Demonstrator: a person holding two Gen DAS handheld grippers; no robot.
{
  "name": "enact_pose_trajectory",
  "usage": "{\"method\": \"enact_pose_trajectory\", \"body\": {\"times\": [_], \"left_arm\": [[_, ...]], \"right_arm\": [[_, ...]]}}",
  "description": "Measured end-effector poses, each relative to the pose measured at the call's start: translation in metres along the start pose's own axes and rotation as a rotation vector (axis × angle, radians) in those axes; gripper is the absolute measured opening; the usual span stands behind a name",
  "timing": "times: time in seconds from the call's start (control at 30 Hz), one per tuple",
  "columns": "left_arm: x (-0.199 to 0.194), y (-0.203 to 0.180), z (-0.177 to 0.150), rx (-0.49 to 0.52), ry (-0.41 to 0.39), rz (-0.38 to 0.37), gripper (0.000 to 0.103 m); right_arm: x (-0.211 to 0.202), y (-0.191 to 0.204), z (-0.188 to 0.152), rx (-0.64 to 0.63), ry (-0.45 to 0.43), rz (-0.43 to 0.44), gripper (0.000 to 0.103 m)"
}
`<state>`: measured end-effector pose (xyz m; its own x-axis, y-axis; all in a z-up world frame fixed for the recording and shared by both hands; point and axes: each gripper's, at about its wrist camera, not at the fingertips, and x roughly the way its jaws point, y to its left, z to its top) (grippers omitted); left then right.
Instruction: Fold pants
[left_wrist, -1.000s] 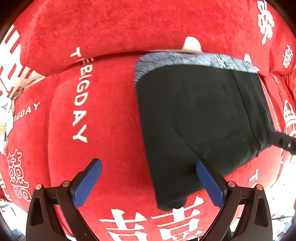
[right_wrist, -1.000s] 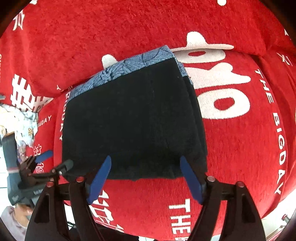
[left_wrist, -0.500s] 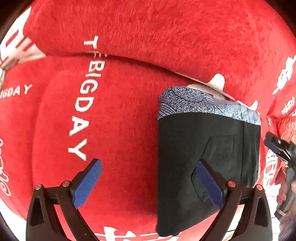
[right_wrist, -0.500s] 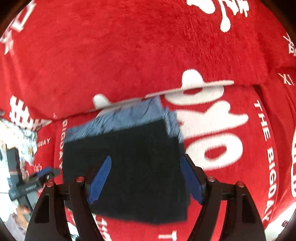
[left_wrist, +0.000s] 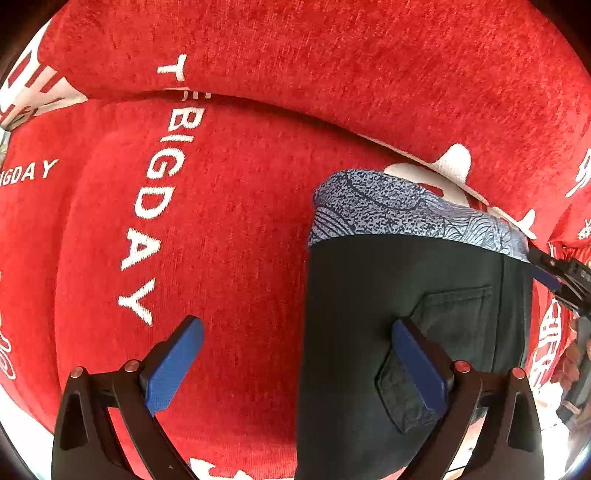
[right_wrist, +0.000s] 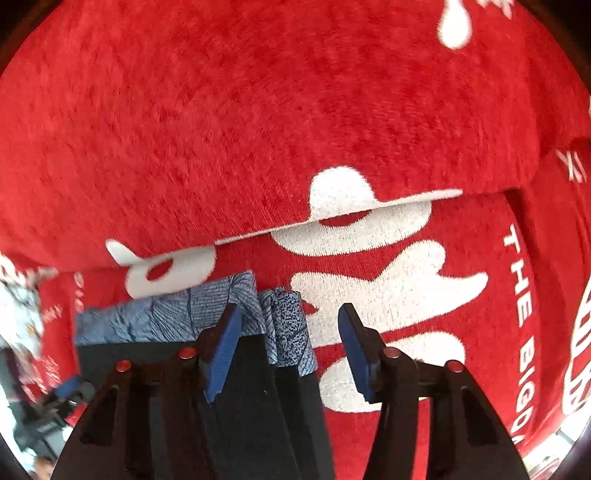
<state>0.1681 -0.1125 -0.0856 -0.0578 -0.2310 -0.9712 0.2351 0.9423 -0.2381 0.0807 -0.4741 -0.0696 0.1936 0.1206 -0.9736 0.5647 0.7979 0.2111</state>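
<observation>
Both my grippers have slid toward the pants' (left_wrist: 399, 317) patterned waistband by the sofa seat's (left_wrist: 229, 229) back edge; my left gripper (left_wrist: 295, 365) hangs wide open, my right gripper (right_wrist: 290, 350), jaws just narrowing, straddles the waistband corner ungripped, ready for the next fold.

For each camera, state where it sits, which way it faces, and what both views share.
Left wrist view: sits on the left tongs, looking steeply down at the folded black pants; its open blue pads show.
Right wrist view: sits on the right tongs, looking down at the pants' patterned lining; its pads have just been closing.
Shared: the pants, the red sofa cover.
</observation>
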Motion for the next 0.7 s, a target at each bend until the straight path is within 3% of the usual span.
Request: {"method": "enact_pose_trajectory", "body": {"times": [0.07, 0.17, 0.37, 0.7], "left_arm": [[0.001, 0.001, 0.000, -0.006, 0.005, -0.001, 0.102], [0.002, 0.000, 0.001, -0.002, 0.008, 0.002, 0.102], [0.002, 0.000, 0.002, 0.003, 0.016, -0.007, 0.102], [0.009, -0.008, 0.006, 0.004, 0.026, 0.010, 0.102]], "right_arm": [[-0.005, -0.007, -0.007, 0.011, 0.027, 0.059, 0.060], [-0.010, -0.018, -0.028, 0.028, 0.077, 0.162, 0.071], [-0.003, -0.034, -0.059, 0.064, 0.145, 0.274, 0.080], [0.015, -0.030, -0.062, 0.057, 0.199, 0.349, 0.082]]}}
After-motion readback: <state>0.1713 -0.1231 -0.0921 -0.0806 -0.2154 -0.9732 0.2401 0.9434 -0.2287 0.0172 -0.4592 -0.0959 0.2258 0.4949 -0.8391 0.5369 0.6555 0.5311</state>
